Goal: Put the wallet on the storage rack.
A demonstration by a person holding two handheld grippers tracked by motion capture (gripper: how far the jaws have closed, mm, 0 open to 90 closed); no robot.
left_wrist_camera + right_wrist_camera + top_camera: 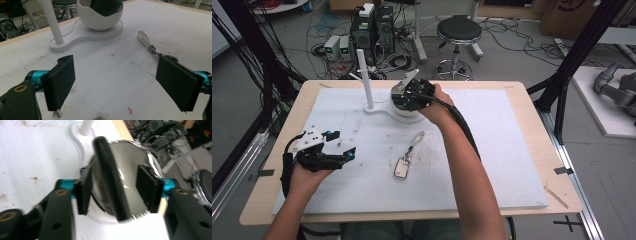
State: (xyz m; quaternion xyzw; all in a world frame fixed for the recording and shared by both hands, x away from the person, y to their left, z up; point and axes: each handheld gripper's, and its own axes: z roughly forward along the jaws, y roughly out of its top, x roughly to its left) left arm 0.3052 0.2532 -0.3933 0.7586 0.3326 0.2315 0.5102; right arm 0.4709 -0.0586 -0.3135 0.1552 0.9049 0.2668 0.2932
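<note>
A white stand (377,108) carries an upright post (364,80) and a bowl (406,112) at the back middle of the white mat. My right gripper (412,95) hovers right over that bowl. Its own view looks into the shiny bowl (130,162), where a black textured strap (107,170) runs between the parted jaws of the right gripper (113,188) without being clamped. My left gripper (343,144) rests open at the mat's left, holding nothing. A metal keychain (404,162) lies flat in the middle; its silver tag (144,38) shows beyond the open left gripper (117,85).
The white mat (502,150) covers a wooden table (539,145). Beyond the far edge are a black stool (458,31), computer boxes (372,30) and floor cables. Black frame legs (562,75) stand at the right. The post (51,20) and bowl (100,21) are ahead of the left gripper.
</note>
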